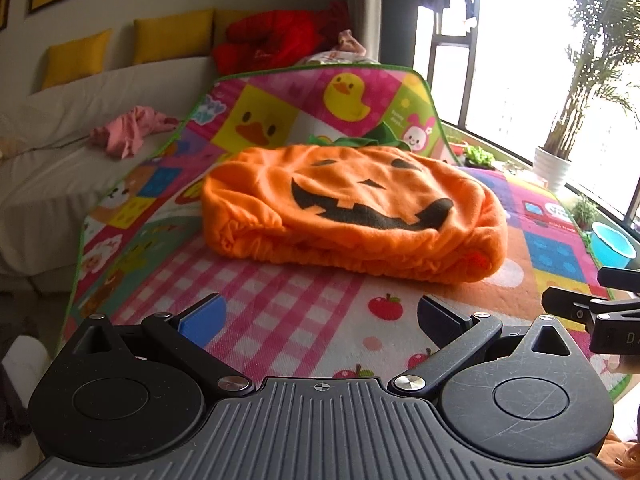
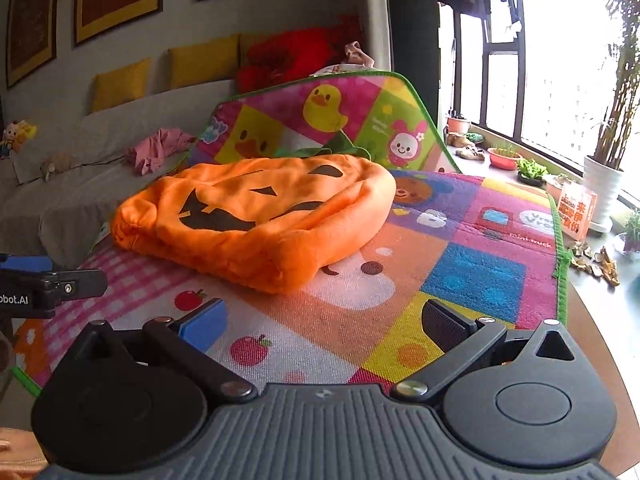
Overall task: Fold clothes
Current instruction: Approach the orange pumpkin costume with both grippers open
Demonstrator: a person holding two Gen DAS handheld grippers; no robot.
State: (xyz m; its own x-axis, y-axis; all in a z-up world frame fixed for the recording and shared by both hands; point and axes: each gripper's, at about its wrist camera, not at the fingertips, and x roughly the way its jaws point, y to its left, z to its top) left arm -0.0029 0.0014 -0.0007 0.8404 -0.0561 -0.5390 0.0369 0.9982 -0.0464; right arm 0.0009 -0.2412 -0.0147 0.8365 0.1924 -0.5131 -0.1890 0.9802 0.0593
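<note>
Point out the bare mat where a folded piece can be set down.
Free: the pink checked strip between the left gripper and the pumpkin costume, and the coloured squares of the play mat right of it. Crowded: the mat's middle under the costume; its far end is propped up.

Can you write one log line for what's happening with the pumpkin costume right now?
left hand-held gripper: open, empty | right hand-held gripper: open, empty | pumpkin costume: lying untouched on play mat

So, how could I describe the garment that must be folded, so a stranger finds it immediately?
Look at the bright cartoon play mat spread in front of the sofa. Near its middle lies the orange pumpkin costume, a puffy fleece piece. Its black jack-o'-lantern face and green leaf collar set it apart from the small pink garment on the sofa.
</note>
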